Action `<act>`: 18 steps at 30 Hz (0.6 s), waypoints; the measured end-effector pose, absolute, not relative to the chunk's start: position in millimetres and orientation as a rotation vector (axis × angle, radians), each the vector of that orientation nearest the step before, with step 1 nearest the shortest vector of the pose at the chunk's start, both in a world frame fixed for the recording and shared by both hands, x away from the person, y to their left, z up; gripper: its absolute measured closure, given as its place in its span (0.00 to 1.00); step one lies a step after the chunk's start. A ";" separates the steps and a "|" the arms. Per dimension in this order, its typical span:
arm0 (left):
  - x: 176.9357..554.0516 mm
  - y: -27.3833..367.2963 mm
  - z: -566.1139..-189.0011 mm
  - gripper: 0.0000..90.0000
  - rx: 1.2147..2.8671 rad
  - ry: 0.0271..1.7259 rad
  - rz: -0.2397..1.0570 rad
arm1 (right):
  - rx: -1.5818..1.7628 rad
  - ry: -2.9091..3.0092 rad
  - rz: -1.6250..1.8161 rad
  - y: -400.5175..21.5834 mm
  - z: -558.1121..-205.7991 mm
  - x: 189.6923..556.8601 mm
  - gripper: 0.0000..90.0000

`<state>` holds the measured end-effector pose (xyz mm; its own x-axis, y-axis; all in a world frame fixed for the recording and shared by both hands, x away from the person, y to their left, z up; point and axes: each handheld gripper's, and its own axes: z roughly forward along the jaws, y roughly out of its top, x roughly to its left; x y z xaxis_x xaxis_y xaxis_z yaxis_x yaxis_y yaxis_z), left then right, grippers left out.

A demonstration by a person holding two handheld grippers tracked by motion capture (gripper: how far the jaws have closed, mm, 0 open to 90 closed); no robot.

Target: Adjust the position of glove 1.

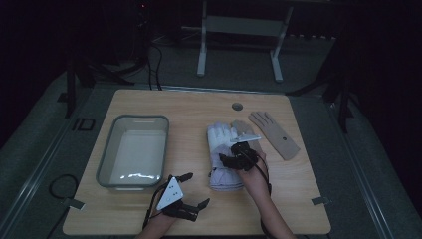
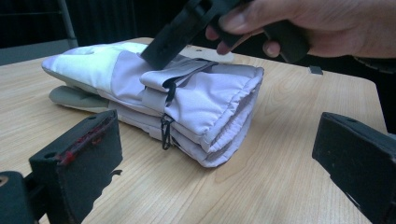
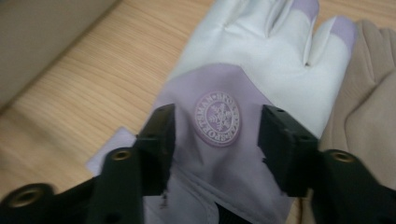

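A pair of white and lilac padded gloves (image 1: 221,149) lies stacked in the middle of the table, cuffs toward me. My right gripper (image 1: 234,160) sits on top of the stack near the cuffs. In the right gripper view its jaws stand apart over the upper glove (image 3: 261,56), either side of a round snowflake emblem (image 3: 217,118), and grip nothing. In the left gripper view one of its jaws touches the strap of the folded stack (image 2: 196,98). My left gripper (image 1: 195,189) rests open near the table's front edge and points at the cuffs.
A grey plastic bin (image 1: 102,169) stands at the left of the wooden table. A thin beige glove (image 1: 276,133) lies flat at the right, and a second beige glove (image 1: 241,127) is partly under the stack. A small round hole (image 1: 237,106) is near the far edge.
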<state>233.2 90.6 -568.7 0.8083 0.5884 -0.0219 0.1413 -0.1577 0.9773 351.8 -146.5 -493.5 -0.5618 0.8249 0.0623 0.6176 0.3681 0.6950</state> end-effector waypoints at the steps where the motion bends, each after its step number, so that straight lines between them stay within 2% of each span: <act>1: 233.3 90.6 -568.7 0.02 1.709 0.577 0.432 | 1.241 2.330 1.019 -148.7 -491.4 350.8 0.39; 4: 233.5 89.8 -568.6 0.02 1.713 0.577 0.437 | 1.148 2.337 1.043 -156.8 -484.8 347.2 0.19; 7: 233.8 88.6 -568.3 0.02 1.731 0.578 0.450 | 1.132 2.386 1.108 -169.2 -479.4 347.0 0.12; 18: 239.4 83.6 -565.8 0.02 1.806 0.631 0.434 | 0.976 2.348 1.169 -213.3 -474.9 343.2 0.19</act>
